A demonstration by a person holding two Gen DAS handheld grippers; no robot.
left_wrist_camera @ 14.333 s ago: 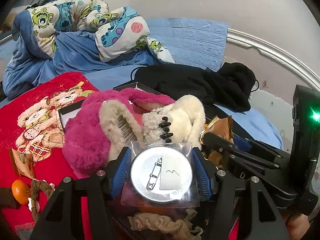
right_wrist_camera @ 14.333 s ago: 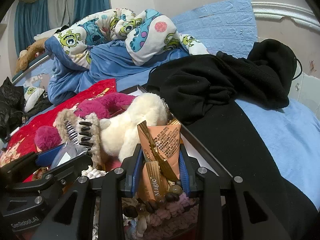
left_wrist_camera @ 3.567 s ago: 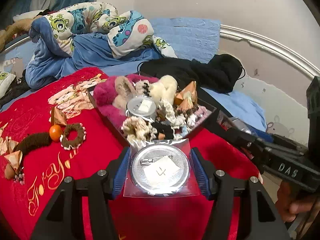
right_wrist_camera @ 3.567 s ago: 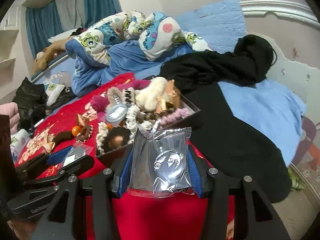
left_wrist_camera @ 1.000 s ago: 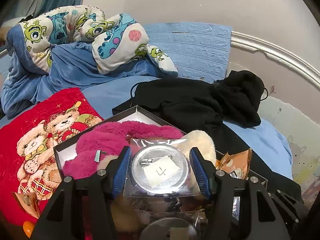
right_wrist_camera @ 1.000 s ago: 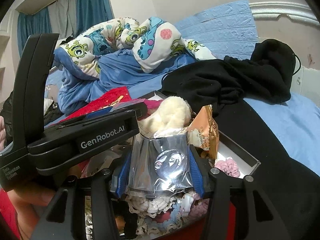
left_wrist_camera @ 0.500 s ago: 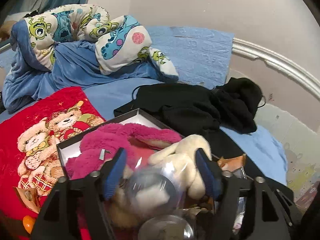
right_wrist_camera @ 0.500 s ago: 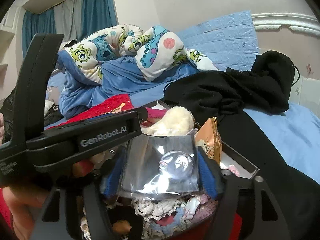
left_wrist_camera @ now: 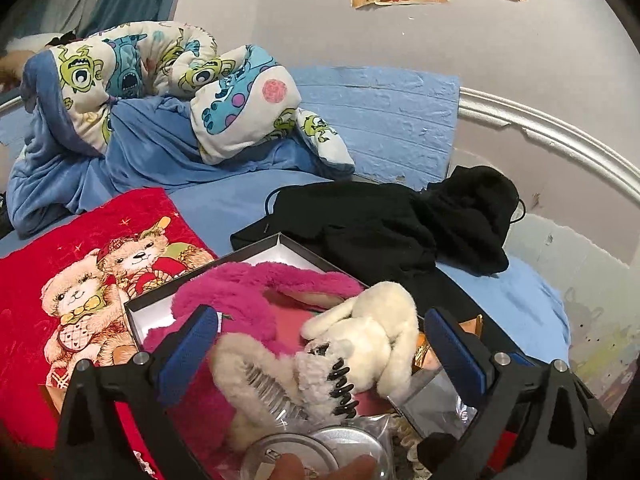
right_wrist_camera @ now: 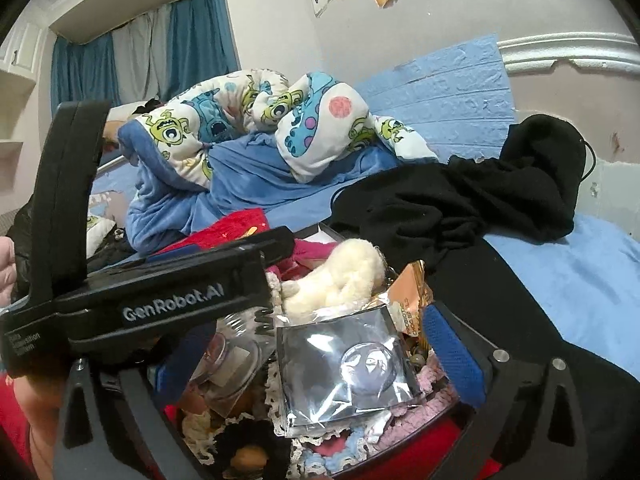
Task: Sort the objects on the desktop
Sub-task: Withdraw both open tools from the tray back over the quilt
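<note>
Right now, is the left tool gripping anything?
No. In the left wrist view the left tool is spread wide with nothing between its blue pads, and the silver badge lies below in the box.

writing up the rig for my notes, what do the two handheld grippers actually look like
Both are matte black plastic frames with silver screw heads and blue textured pads lining the fingers: left gripper, right gripper. From the right wrist view, the left gripper's black body carries white "GenRobot.AI" lettering and smaller blurred print. No cables show; no sleeves are visible.

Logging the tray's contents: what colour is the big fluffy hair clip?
Hot pink fluffy hair clip, clearest in the left wrist view.
</note>
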